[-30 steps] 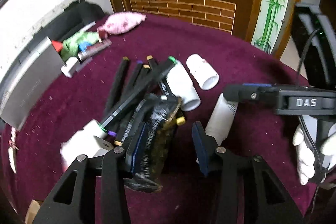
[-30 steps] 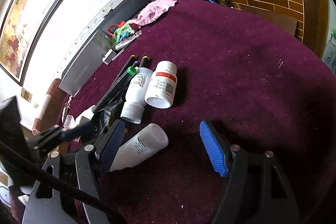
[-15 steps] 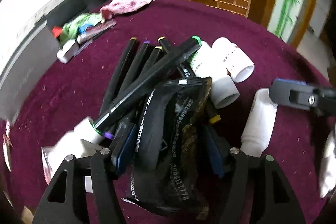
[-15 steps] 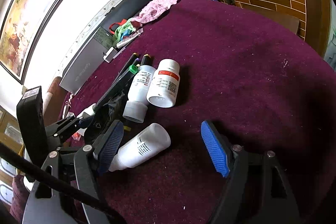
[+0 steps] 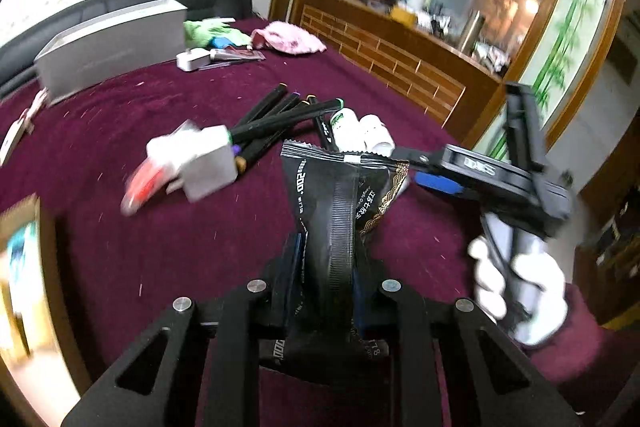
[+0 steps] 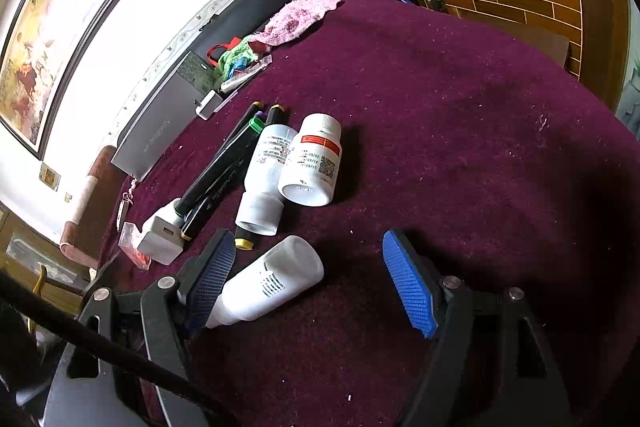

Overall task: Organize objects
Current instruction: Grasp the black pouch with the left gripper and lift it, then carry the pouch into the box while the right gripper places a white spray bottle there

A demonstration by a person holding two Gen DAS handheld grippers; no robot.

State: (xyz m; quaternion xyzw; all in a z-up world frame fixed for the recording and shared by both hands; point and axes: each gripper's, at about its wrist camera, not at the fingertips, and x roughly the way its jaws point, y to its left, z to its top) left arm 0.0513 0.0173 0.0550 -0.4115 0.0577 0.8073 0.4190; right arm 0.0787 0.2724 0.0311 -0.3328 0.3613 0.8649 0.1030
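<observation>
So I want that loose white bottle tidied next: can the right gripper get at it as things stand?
Probably yes: the right gripper is open and empty, and the white bottle lies on the cloth between its fingers, against the left pad, with nothing covering it.

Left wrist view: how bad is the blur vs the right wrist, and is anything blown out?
Left wrist view: smeared by motion, worst on the white charger block and the window area; only the black foil packet clamped in the left gripper stays sharp. Window and lamp glare wash out the upper right. Right wrist view: crisp, labels on the bottles show; strong fisheye bending; dark shadow over the maroon cloth lower right.
</observation>
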